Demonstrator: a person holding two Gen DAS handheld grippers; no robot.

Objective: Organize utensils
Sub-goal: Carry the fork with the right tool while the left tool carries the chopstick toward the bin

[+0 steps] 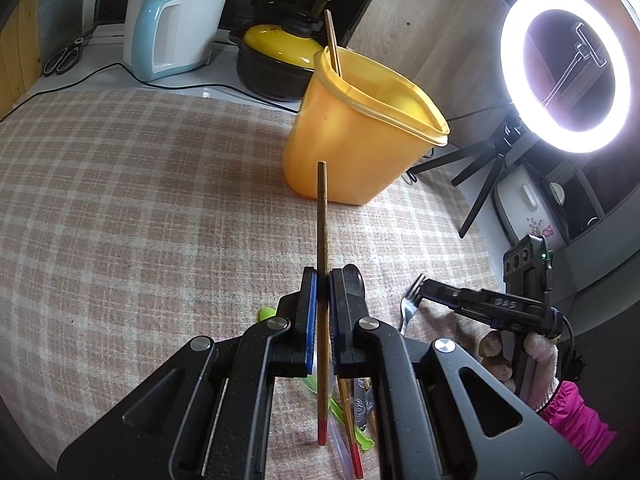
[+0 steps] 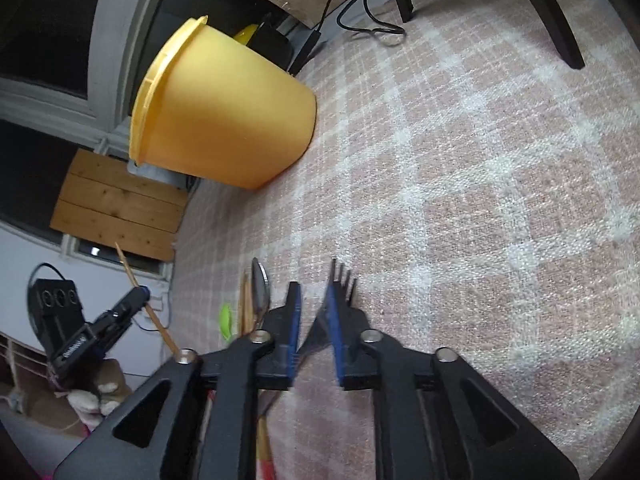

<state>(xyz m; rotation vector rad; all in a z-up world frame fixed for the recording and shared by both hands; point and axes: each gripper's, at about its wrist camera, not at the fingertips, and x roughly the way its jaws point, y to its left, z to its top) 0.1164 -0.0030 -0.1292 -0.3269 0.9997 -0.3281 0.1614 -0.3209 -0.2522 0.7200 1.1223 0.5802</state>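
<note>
The left gripper [image 1: 322,304], black with blue pads, is clamped on a thin brown wooden chopstick [image 1: 322,240] and angled downward. The right gripper [image 2: 314,320] has its jaws parted around a metal fork [image 2: 342,280], held low.

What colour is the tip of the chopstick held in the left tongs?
Red, on the chopstick; the left wrist view shows it best.

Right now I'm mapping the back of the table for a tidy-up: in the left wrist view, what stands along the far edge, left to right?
scissors → white and blue kettle → black pot with a yellow lid → yellow container → ring light
</note>
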